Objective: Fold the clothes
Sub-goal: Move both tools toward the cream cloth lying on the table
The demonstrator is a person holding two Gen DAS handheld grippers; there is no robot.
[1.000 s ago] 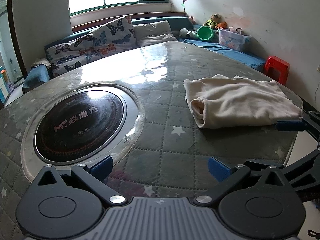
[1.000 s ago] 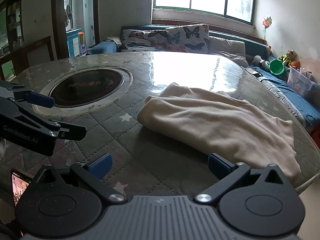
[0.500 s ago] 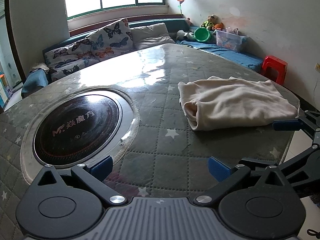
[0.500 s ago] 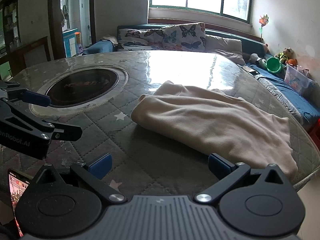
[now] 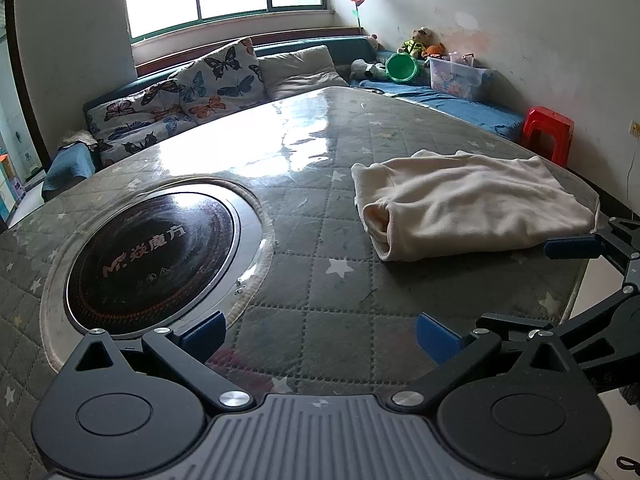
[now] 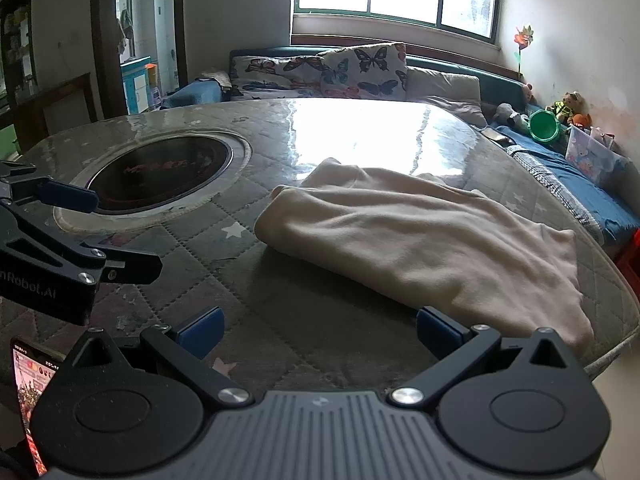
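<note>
A cream garment (image 5: 468,204) lies loosely folded on the quilted, glass-topped table (image 5: 320,264), toward its right edge. From the right wrist view the garment (image 6: 420,236) spreads ahead and to the right. My right gripper (image 6: 320,330) is open, and its right fingertip (image 6: 436,324) sits at the garment's near hem with nothing between the pads. My left gripper (image 5: 320,332) hovers open over bare table, left of the garment. Each gripper shows in the other's view: the right gripper (image 5: 532,280) beside the garment's near corner, and the left gripper (image 6: 104,236) near the hob.
A round black hob (image 5: 152,256) is sunk into the table's left half. The table's rim (image 6: 612,352) drops off close to the garment. A sofa with butterfly cushions (image 5: 216,76), a red stool (image 5: 548,128) and a toy box (image 5: 460,76) stand behind. A lit phone (image 6: 28,392) is at the lower left.
Both views have shifted only slightly. The right gripper has edged closer to the garment's near hem. The garment lies as before and both grippers stay open.
</note>
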